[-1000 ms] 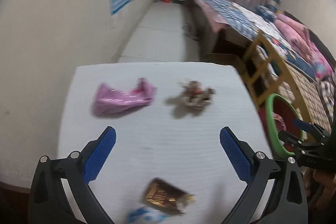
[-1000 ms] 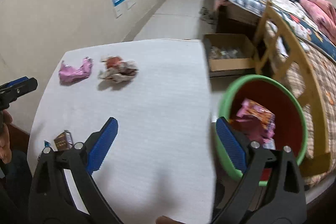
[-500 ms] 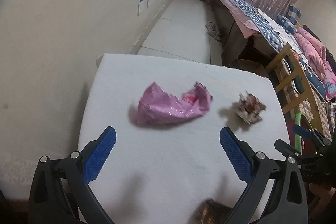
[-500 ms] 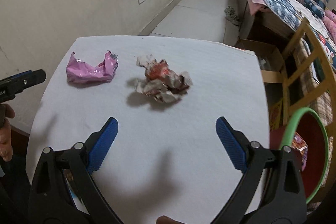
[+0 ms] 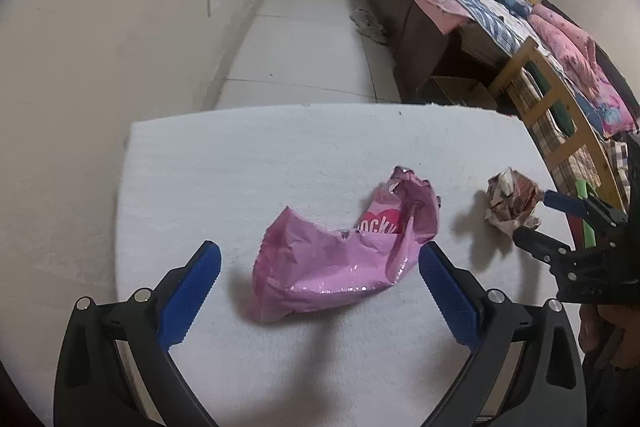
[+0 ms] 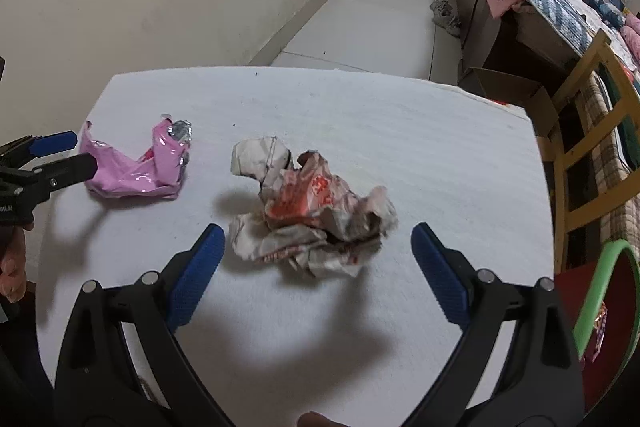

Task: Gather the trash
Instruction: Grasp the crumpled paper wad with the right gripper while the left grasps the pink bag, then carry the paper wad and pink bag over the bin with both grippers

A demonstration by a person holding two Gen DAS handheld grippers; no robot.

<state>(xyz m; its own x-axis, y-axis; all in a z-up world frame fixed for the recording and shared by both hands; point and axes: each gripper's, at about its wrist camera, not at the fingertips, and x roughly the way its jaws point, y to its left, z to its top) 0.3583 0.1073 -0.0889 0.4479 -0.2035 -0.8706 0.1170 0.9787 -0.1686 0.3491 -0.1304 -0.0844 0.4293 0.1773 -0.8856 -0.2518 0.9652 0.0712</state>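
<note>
The left gripper (image 5: 320, 277) is wide open and holds nothing; its blue pads flank the near end of a pink wrapper (image 5: 344, 255) that lies on the white tabletop (image 5: 248, 163), toward the left edge. The right gripper (image 6: 314, 259) is likewise spread wide and empty, its fingers on either side of a crumpled paper wad (image 6: 310, 207) near the tabletop's middle. Whether either gripper's pads touch the trash is hard to tell; they look just clear of it. Wrapper and wad lie near each other but apart. Off the right edge stands a bin (image 6: 600, 299) with a green rim, with a wrapper inside.
</note>
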